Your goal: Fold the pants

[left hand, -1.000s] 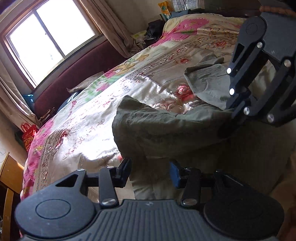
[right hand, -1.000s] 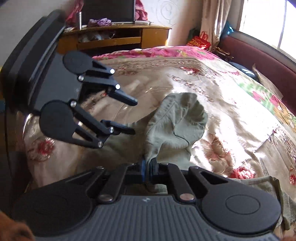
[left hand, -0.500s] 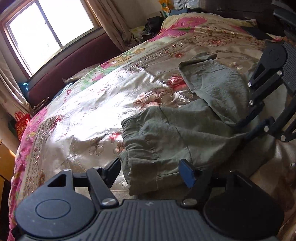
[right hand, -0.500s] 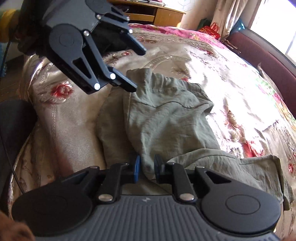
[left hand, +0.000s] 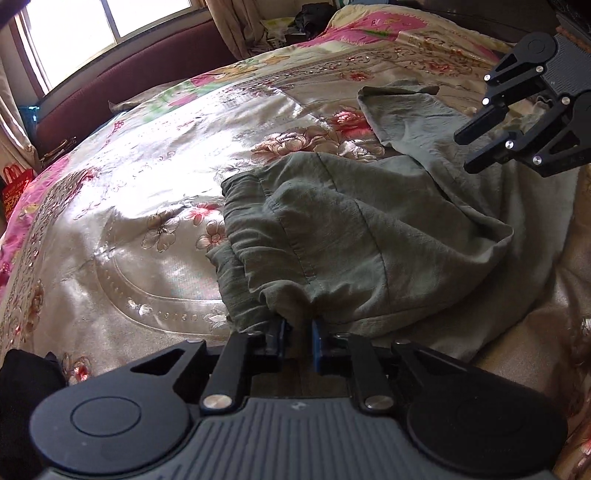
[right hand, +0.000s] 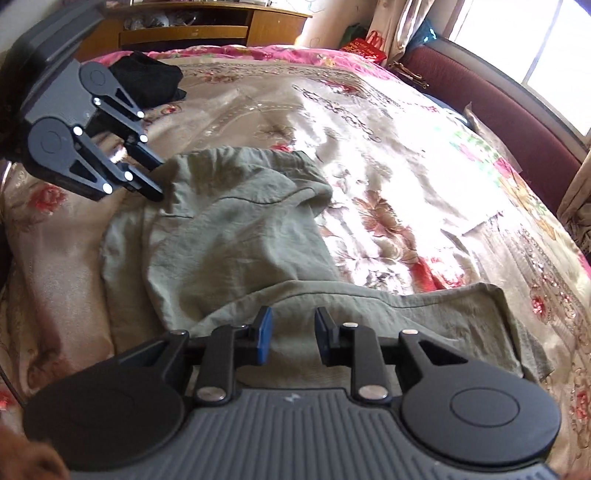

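Left wrist: left gripper (left hand: 296, 338) fingers just closed on the pants (left hand: 354, 236) waistband, near the bed (left hand: 155, 206) edge; right gripper (right hand: 291, 334) just opened, cloth released, ready to regrip

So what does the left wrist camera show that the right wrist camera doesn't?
Only the left wrist view shows the left gripper pinching the waistband of the green pants, and a dark heap of clothes at the bed's far end. Only the right wrist view shows the wooden desk and the right gripper open over a pant leg. Both show the floral bedspread and window.
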Demonstrator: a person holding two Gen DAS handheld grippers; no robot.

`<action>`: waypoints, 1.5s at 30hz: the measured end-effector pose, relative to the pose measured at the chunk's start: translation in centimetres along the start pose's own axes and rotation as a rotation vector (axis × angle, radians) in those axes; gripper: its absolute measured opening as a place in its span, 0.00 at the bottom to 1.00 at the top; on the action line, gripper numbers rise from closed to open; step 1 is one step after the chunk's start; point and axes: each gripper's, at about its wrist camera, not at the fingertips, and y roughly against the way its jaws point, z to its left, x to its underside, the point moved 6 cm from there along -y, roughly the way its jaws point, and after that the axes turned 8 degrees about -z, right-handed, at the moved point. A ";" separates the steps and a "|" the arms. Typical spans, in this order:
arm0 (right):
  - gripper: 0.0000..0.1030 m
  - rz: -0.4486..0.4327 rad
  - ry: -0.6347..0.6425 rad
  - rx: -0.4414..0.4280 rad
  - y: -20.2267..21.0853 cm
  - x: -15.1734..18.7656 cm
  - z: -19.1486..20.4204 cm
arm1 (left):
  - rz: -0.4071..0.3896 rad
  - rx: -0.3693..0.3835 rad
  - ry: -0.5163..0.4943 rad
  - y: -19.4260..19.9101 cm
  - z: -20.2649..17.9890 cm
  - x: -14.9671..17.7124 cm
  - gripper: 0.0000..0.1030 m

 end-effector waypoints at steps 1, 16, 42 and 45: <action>0.25 0.011 0.016 0.014 -0.4 0.0 -0.6 | -0.009 0.005 0.020 0.2 0.2 0.0 0.23; 0.33 0.278 -0.743 0.100 -8.5 0.0 -11.9 | -0.063 0.003 0.107 1.5 0.5 0.8 0.20; 0.01 0.044 -1.046 0.235 15.4 8.6 -10.4 | -0.132 -0.081 0.140 7.3 0.1 1.2 0.17; 0.01 0.102 -1.113 0.277 15.9 13.2 -7.4 | -0.090 -0.103 0.132 6.5 -0.9 3.0 0.17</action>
